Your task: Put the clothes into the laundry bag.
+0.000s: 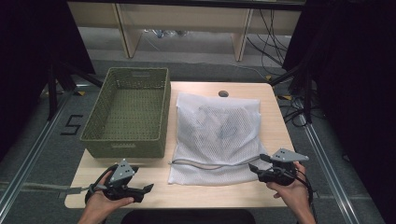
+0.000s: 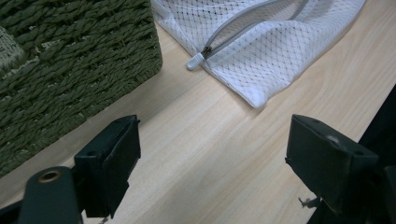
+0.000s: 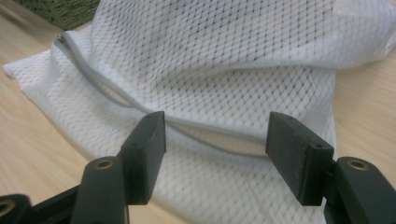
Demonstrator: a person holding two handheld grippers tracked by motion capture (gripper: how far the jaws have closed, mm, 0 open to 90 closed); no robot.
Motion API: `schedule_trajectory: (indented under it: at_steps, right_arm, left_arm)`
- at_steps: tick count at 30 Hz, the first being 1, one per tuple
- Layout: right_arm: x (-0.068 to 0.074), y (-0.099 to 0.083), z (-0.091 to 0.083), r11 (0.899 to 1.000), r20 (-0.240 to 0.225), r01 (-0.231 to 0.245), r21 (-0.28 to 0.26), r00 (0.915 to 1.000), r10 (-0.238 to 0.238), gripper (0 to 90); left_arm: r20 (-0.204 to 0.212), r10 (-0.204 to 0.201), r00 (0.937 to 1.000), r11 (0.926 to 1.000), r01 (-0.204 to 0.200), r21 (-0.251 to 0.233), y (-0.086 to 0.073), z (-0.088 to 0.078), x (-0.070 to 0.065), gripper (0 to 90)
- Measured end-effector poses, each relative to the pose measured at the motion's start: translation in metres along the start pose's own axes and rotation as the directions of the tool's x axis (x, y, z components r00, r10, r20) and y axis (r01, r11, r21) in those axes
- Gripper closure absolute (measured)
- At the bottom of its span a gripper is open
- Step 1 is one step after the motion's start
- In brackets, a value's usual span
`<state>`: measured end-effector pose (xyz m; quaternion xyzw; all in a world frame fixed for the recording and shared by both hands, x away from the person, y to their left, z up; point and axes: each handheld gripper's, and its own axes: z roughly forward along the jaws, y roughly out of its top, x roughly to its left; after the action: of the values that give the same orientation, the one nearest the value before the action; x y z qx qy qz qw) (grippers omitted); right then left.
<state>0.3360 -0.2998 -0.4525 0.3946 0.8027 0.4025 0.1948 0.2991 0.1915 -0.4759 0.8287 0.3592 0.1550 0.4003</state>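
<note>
A white mesh laundry bag (image 1: 219, 135) lies on the wooden table (image 1: 280, 135), with something bluish showing faintly inside. Its grey zipper (image 1: 210, 164) runs along the near edge, and the zipper pull (image 2: 196, 60) sits at its left end. My right gripper (image 1: 256, 167) hovers open at the bag's near right corner; the slightly gaping zipper (image 3: 219, 140) lies just beyond its jaws. Resting near the table's front left edge, my left gripper (image 1: 148, 188) is open, nothing between its jaws. It points toward the bag's near left corner (image 2: 257, 100).
A green woven basket (image 1: 128, 112) stands at the table's left, hollow inside; its corner (image 2: 70, 79) is close to the left gripper. A small dark round spot (image 1: 223, 93) marks the table's far edge. Bare wood stretches between the basket and the front edge.
</note>
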Motion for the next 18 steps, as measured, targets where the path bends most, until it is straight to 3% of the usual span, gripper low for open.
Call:
schedule_trajectory:
  at_steps: [1, 8, 12, 13, 16, 18]
  right_arm:
    - [0.003, -0.002, -0.002, 1.000, 0.002, -0.024, 0.002, 0.9997, 0.024, 38.9]
    - [0.013, -0.016, -0.011, 1.000, -0.027, -0.010, -0.008, 0.9996, 0.010, 37.5]
    - [0.018, -0.023, -0.012, 0.999, -0.045, -0.023, 0.022, 0.9987, 0.024, 36.9]
    - [0.017, -0.024, -0.011, 1.000, -0.039, 0.010, 0.022, 0.9992, -0.009, 36.7]
    - [0.020, -0.024, -0.007, 1.000, -0.051, 0.000, 0.032, 0.9987, 0.001, 36.5]
    - [0.021, -0.025, -0.007, 0.998, -0.051, -0.006, 0.058, 0.9987, 0.009, 36.3]
  left_arm:
    - [0.000, 0.000, 1.0000, 1.0000, 0.000, 0.000, -0.001, -0.001, -0.001, 17.6]
    - [-0.008, 0.008, 0.9999, 1.0000, -0.008, -0.004, -0.003, -0.007, -0.006, 17.5]
    - [0.000, 0.002, 1.0000, 1.0000, -0.002, -0.008, -0.002, -0.005, -0.006, 17.5]
    - [-0.008, 0.009, 0.9999, 1.0000, -0.009, -0.004, -0.002, -0.005, -0.006, 17.6]
    - [-0.003, 0.002, 1.0000, 1.0000, -0.002, -0.005, -0.002, -0.005, -0.006, 17.6]
    - [0.000, 0.019, 0.9998, 0.9998, -0.019, 0.005, -0.001, -0.006, -0.005, 17.5]
